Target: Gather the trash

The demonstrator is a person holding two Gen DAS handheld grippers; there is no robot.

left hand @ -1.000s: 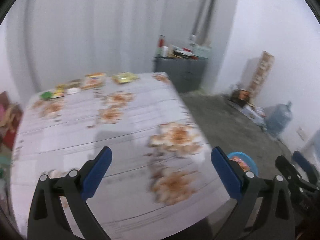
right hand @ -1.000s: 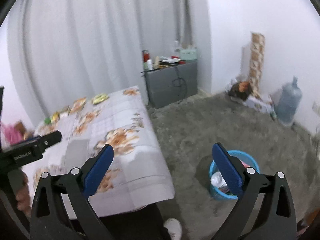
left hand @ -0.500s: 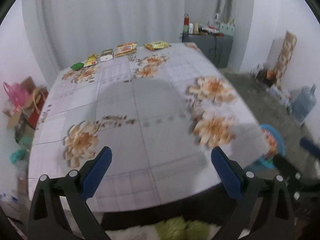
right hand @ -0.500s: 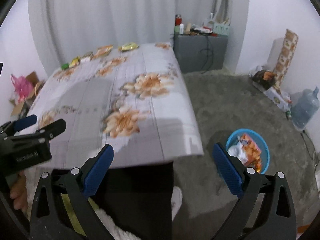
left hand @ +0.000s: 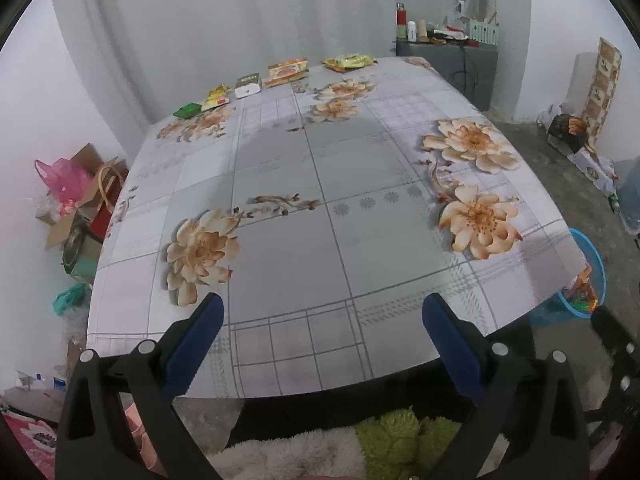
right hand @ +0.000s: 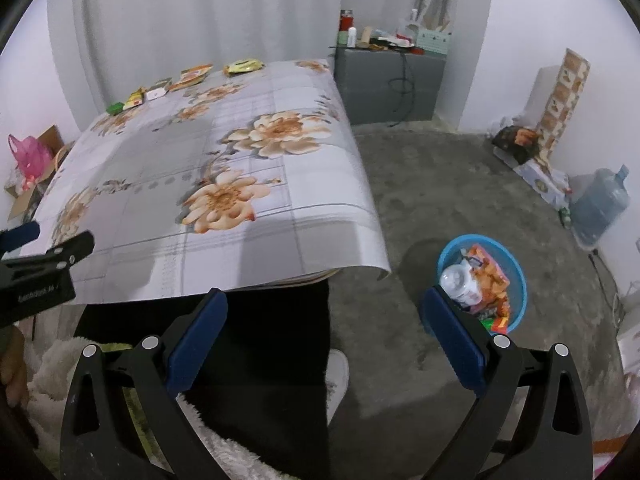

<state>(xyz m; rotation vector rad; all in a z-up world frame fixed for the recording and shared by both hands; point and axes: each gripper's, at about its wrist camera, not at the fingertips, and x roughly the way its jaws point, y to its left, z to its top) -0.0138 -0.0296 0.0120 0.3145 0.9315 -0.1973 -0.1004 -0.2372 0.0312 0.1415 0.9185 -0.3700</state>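
Five wrappers (left hand: 280, 80) sit in a row along the table's (left hand: 320, 208) far edge — the bin (right hand: 482, 280) is down on the floor off its right side, cabinet (right hand: 390, 80) behind.

Both tools share one build: the left gripper (left hand: 322, 334) carries black plastic arms with triangular cut-outs, silver round screws at the pivots, and ribbed dark-blue pads (left hand: 196, 344) lining the fingers. The right gripper (right hand: 323, 334) looks the same, black frame, silver screws, blue pads (right hand: 454, 342). From the right wrist view, small white lettering runs along the left tool's black side, too blurred to read. The person wears a fluffy white-and-green fleece top (left hand: 372, 450), black trousers (right hand: 256, 364) and a white shoe (right hand: 338, 372).
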